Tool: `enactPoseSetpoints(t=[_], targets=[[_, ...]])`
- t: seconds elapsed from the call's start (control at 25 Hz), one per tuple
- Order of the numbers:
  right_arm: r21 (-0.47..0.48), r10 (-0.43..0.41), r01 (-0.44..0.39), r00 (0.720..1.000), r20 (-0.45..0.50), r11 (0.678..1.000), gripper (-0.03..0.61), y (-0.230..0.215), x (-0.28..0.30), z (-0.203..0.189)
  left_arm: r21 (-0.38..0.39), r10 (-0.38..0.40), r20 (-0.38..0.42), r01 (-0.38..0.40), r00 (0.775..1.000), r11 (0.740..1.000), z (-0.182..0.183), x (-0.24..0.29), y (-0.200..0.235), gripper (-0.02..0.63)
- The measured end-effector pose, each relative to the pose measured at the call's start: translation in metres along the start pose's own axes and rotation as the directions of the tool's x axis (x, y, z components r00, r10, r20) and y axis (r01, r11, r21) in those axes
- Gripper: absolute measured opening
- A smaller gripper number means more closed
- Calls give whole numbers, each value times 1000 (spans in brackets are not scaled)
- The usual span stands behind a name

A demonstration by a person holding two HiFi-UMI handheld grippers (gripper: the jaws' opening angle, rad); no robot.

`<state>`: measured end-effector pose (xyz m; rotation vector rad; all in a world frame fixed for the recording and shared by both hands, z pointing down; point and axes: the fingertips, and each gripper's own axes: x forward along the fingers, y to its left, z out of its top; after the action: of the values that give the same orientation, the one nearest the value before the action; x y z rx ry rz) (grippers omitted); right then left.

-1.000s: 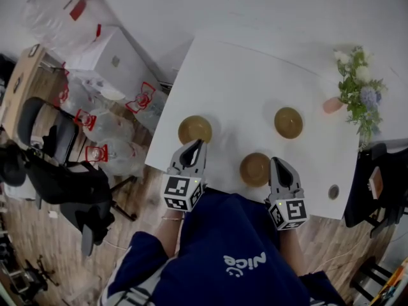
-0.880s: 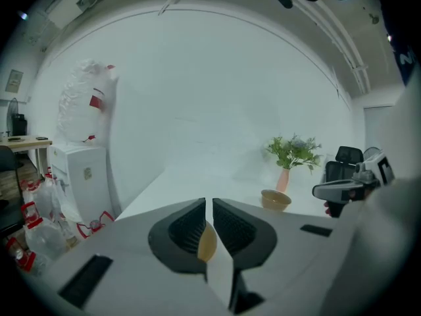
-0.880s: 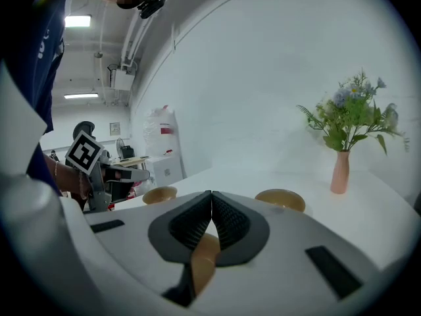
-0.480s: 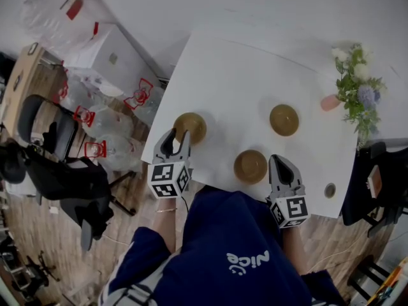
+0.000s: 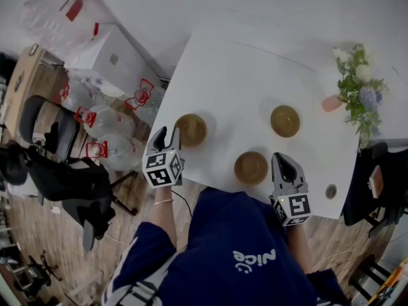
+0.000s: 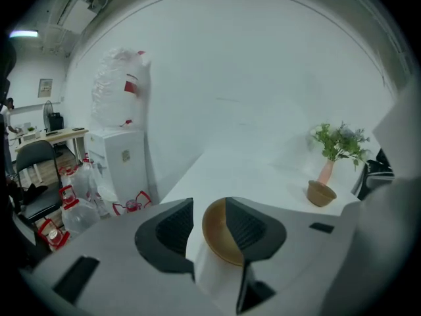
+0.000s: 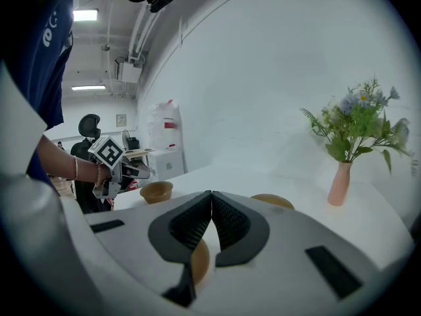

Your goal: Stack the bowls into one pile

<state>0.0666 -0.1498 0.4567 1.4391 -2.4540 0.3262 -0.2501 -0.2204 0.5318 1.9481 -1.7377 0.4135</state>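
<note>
Three brown bowls stand apart on the white table [image 5: 236, 75]: a left bowl [image 5: 190, 130], a near middle bowl [image 5: 250, 167] and a far right bowl [image 5: 285, 121]. My left gripper [image 5: 166, 137] is at the left bowl's left edge. In the left gripper view the left gripper [image 6: 209, 206] has just been opening its jaws; they stand open with the left bowl's [image 6: 217, 232] rim between them, and the pads are not pressing it. My right gripper [image 5: 284, 164], just right of the middle bowl, is shut and empty; it [image 7: 211, 195] hangs over the middle bowl [image 7: 197, 259].
A pink vase of flowers [image 5: 357, 85] stands at the table's far right, and a small round thing [image 5: 331, 191] lies near the front right edge. On the floor to the left are a black chair [image 5: 57, 164], water bottles [image 5: 102, 116] and a white box [image 5: 115, 59].
My left gripper has moved left, from in front of the left bowl to its left edge, and its jaws have opened from shut. The right gripper has stayed put.
</note>
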Motion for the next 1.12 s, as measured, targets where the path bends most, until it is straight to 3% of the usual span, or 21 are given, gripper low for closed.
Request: enactPoseSetpoints(t=[0.12,0.4,0.6,0.88,1.12], targets=[[46,-5,5,1000,-1,999,23,-5,-2,-1,-7,-32,-52,32,998,999,-9,10,0,153],[67,-40,41,999,-15,997,23,-17,-10,-10,-82,-19,-124,9,992,997,-24,25,8,153],[104,-50,51,999,-14,993,23,-20,-11,-10,-12,-21,-198,19,980,1000,-37,32,0,146],[68,-48,51,998,-38,996,23,-18,-12,-15,-22,24,-219,-30,975,999,-41,33,1,62],[27,-39,41,997,-67,999,23,-14,-13,-21,-91,-2,-198,-16,980,996,-37,33,-5,35]])
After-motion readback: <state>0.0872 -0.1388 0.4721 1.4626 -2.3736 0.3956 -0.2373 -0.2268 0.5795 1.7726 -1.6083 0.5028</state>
